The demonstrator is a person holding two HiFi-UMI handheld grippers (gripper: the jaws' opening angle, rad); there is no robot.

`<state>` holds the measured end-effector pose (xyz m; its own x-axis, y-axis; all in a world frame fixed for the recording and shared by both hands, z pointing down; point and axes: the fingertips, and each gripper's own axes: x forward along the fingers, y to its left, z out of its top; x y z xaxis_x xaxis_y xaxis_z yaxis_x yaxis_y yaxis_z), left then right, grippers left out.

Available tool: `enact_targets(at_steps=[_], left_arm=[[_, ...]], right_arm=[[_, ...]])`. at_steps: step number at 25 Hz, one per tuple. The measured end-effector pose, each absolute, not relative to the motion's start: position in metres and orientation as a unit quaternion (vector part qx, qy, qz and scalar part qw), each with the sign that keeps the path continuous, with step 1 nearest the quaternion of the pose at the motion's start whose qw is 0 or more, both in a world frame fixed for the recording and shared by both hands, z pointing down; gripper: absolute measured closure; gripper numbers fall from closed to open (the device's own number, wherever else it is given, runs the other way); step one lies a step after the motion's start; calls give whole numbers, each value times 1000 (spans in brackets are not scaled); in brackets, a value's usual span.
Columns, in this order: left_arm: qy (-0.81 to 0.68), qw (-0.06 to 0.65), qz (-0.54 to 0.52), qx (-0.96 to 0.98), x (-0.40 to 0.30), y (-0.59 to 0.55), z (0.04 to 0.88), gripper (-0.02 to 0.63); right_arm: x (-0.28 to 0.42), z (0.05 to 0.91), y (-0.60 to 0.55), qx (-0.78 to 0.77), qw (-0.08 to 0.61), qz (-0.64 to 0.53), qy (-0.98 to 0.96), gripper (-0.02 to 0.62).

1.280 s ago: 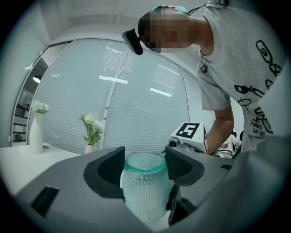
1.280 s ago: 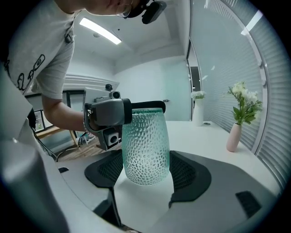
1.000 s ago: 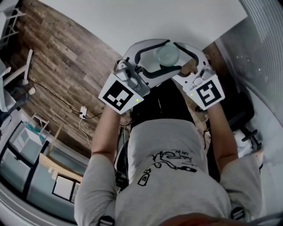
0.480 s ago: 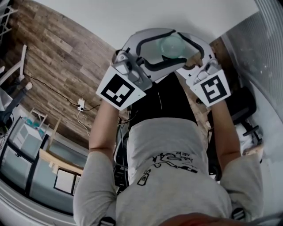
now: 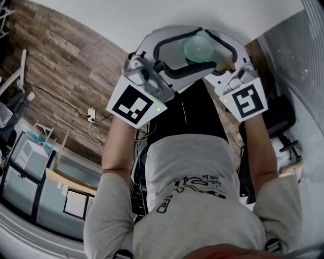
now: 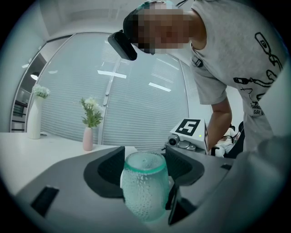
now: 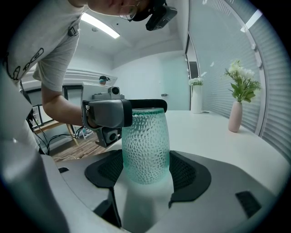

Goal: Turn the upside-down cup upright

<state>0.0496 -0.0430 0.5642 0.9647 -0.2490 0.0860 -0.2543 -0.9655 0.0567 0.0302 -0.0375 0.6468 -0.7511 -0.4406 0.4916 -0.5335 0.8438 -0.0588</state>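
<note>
The cup (image 5: 197, 48) is held mouth-up at the near edge of the surface (image 5: 101, 15), grasped by the left claw (image 6: 144, 166) and the right claw (image 7: 146, 170). Only setting down and release appear left.

The head camera looks steeply down from above the person onto the near edge of the desk (image 5: 152, 15). The camera on the left gripper (image 6: 144, 170) looks level and rightward along its fingers (image 6: 107, 170). The one on the right gripper (image 7: 146, 166) faces back leftward, tilted slightly down. All three views share the cup (image 5: 196, 48), which is very close to both gripper cameras.
</note>
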Motion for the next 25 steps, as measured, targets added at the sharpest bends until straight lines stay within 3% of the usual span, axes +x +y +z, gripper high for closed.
enact_targets(at_steps=[25], left_arm=[[-122, 20, 50, 991, 47, -35, 579, 325]], right_arm=[[26, 662, -32, 262, 266, 94, -923, 261]])
